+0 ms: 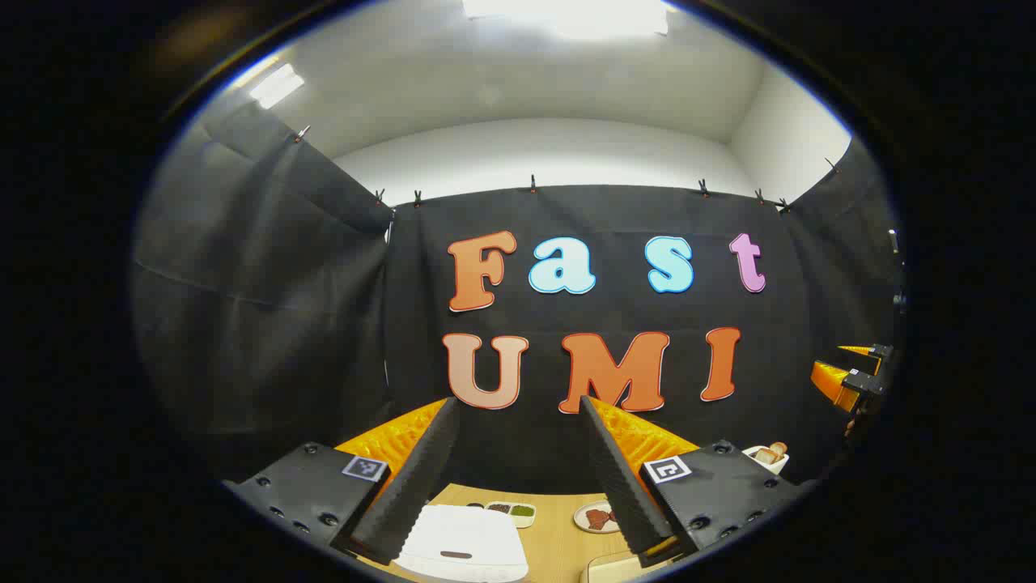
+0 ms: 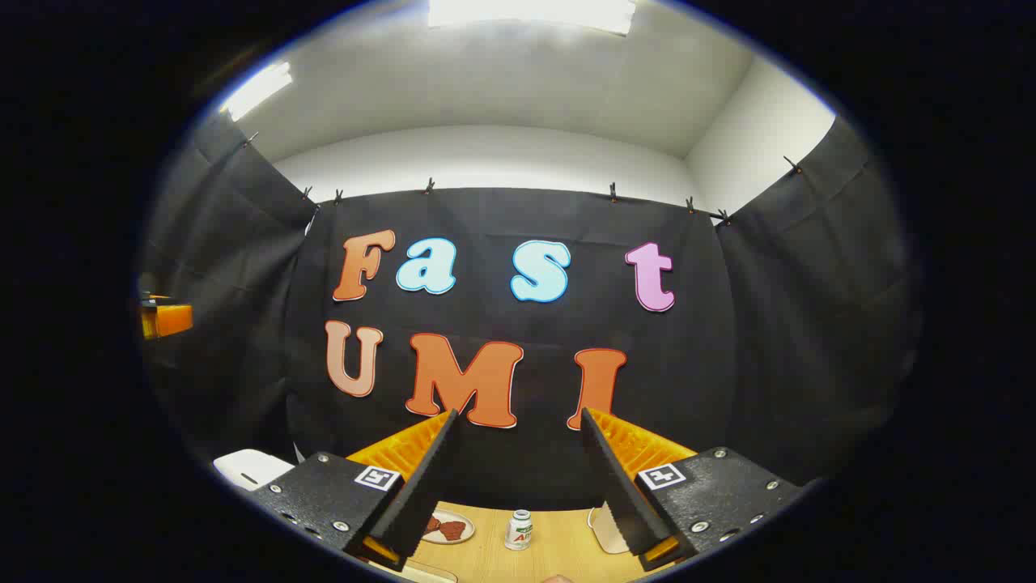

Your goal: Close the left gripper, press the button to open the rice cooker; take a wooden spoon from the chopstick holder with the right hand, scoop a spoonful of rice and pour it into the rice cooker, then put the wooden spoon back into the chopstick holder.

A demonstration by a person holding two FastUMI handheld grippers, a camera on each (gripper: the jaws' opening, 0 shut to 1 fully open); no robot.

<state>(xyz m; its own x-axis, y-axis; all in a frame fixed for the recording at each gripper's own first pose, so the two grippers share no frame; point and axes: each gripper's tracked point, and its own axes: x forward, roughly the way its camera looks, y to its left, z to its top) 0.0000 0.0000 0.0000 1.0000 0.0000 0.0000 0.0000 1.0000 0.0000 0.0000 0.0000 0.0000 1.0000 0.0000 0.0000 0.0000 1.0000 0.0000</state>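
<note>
Your left gripper (image 1: 518, 453) hangs high above the rice cooker (image 1: 465, 542), jaws spread wide and holding nothing. The cooker sits on the worktop (image 1: 558, 534) right under it, lid down, dark button slot toward you. The right gripper (image 2: 518, 470) is likewise released and empty (in the left gripper view it shows off to the cooker's far right, also raised).

Main risk, I'd say: going down on the button w/ jaws apart. The task wants them clenched first; spread, the two tips could straddle the button or land on the lid either side, and nothing pops.

Second: you're aimed at the booth wall, not the cooker. Dropping from here w/o tilting down means a blind press, so you could skid off the smooth lid or shove the cooker along the worktop.

Third: the chopstick holder (image 1: 766, 458) stands to the cooker's right, near the back, w/ something pale poking out; can't tell if that's the wooden spoon. A small plate (image 1: 597, 518) lies between it and the cooker, and a little white bottle (image 2: 518, 530) stands right of that plate, so a wide right-hand sweep may clip them. Rice supply: can't place it for sure.
</note>
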